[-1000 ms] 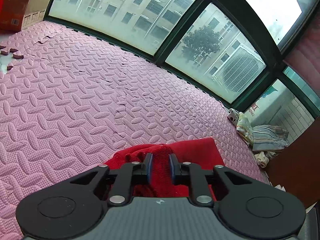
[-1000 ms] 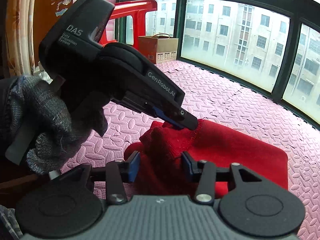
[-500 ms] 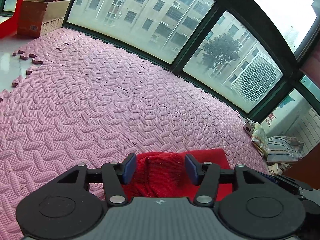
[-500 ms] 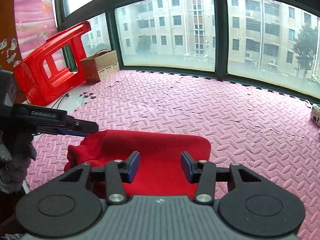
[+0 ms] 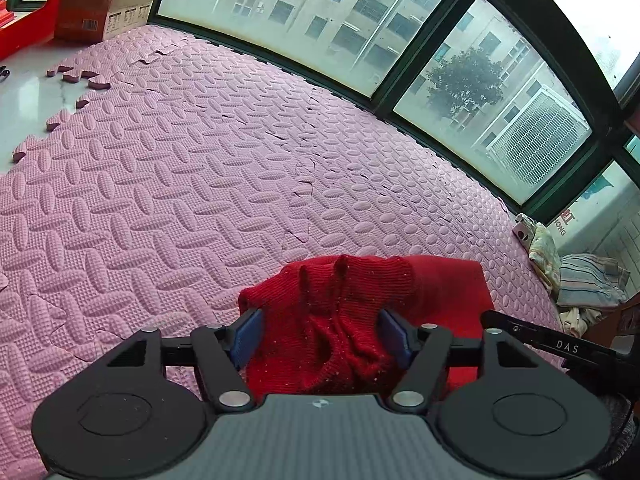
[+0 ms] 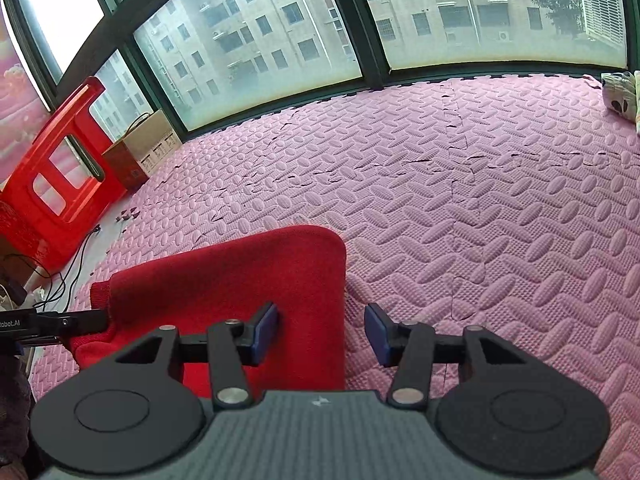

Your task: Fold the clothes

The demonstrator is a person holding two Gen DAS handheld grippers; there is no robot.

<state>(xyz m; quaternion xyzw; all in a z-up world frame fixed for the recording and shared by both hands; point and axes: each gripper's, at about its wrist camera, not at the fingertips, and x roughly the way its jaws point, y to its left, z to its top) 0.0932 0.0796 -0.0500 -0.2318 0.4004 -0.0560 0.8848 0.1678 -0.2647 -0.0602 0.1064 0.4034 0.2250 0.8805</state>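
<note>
Pink interlocking foam floor mat, embossed oval tread pattern, seams lifting in places. Folded red knit garment lies flat on it: bunched ribbed end directly ahead of the left claw, right-hand edge running between the pads of the right claw. Far left of the left claw the mat ends in loose puzzle teeth against bare pale floor; brown cardboard box beyond. Far right by the window: pile of folded striped and patterned cloth.

Soft overcast daylight through the windows; sharp, fisheye-bent edges.
</note>
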